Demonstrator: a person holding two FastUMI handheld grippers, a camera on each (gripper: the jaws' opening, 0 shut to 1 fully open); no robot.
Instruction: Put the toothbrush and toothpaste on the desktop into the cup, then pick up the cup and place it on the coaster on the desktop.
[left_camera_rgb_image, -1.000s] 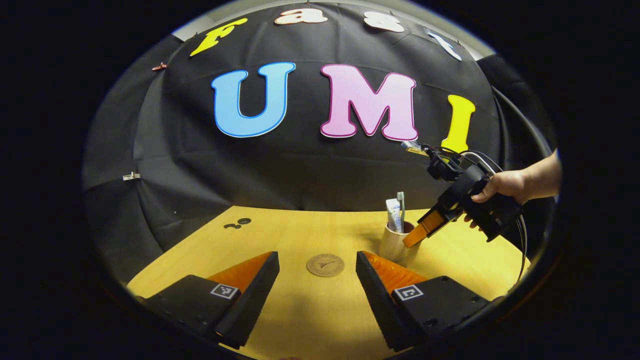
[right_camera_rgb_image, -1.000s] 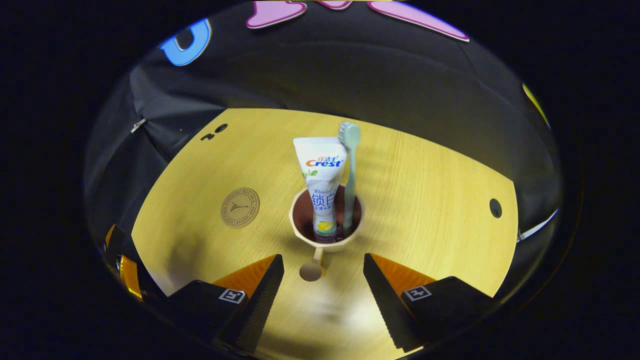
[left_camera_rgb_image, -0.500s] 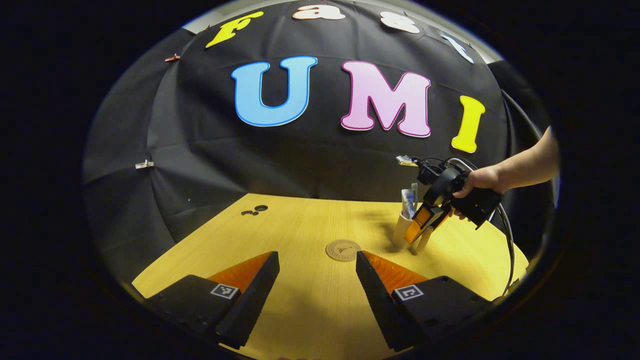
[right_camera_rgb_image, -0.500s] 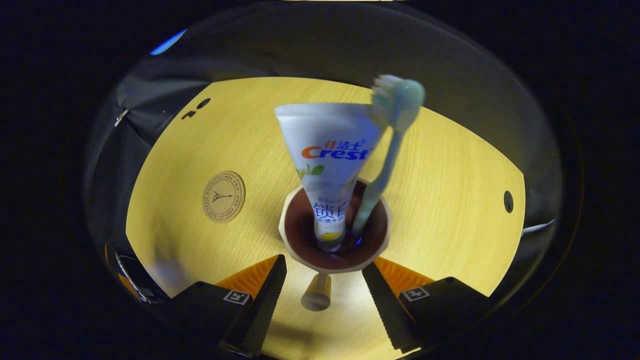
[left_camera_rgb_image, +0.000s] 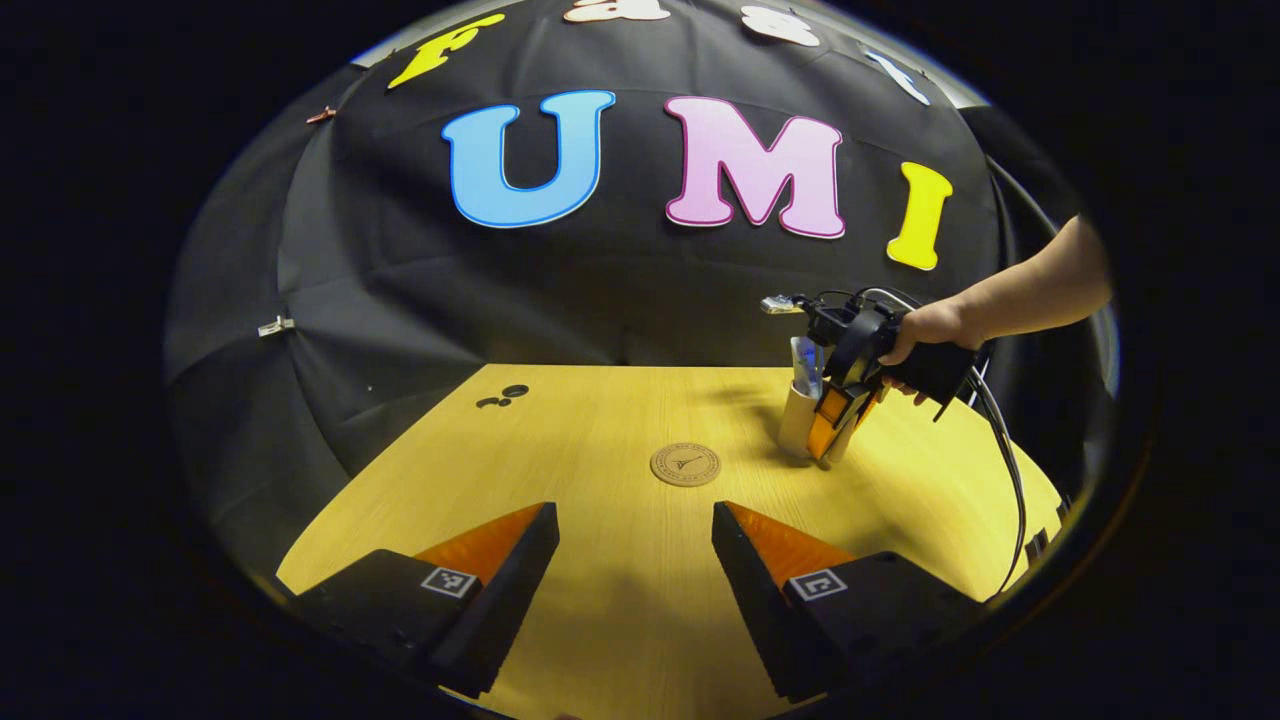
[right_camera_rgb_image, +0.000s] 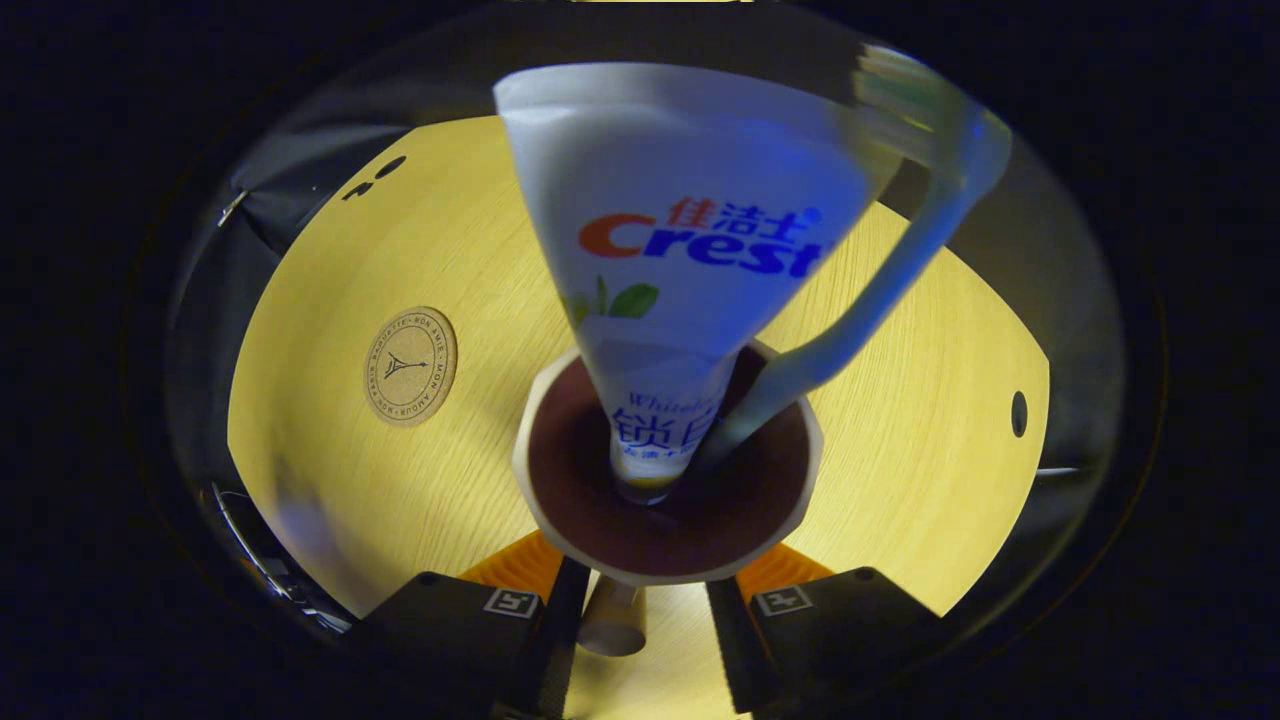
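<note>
A beige cup (right_camera_rgb_image: 668, 575) with a dark inside stands on the wooden table (right_camera_rgb_image: 900, 450). A white toothpaste tube (right_camera_rgb_image: 690, 230) and a pale green toothbrush (right_camera_rgb_image: 880, 300) stand in it. My right gripper (right_camera_rgb_image: 640, 598) reaches under the rim, its fingers drawn in on either side of the cup's handle (right_camera_rgb_image: 612, 625), with a gap showing on the right. The round coaster (right_camera_rgb_image: 410, 365) lies left of the cup. In the left gripper view my left gripper (left_camera_rgb_image: 635, 560) hovers open and holds nothing, well short of the coaster (left_camera_rgb_image: 685, 464). Beyond it a hand (left_camera_rgb_image: 925, 335) holds the right gripper (left_camera_rgb_image: 828, 450) at the cup (left_camera_rgb_image: 795, 425).
Small round holes (left_camera_rgb_image: 503, 396) mark the table's far left, and one hole (right_camera_rgb_image: 1018, 413) sits near its right edge. A cable (left_camera_rgb_image: 1010, 480) hangs from the right gripper over the table's right side. Black cloth walls the booth behind the table (left_camera_rgb_image: 600, 420).
My right gripper has come down and forward to the cup, and its fingers have narrowed around the handle. My left gripper has drawn back a little from the coaster.
</note>
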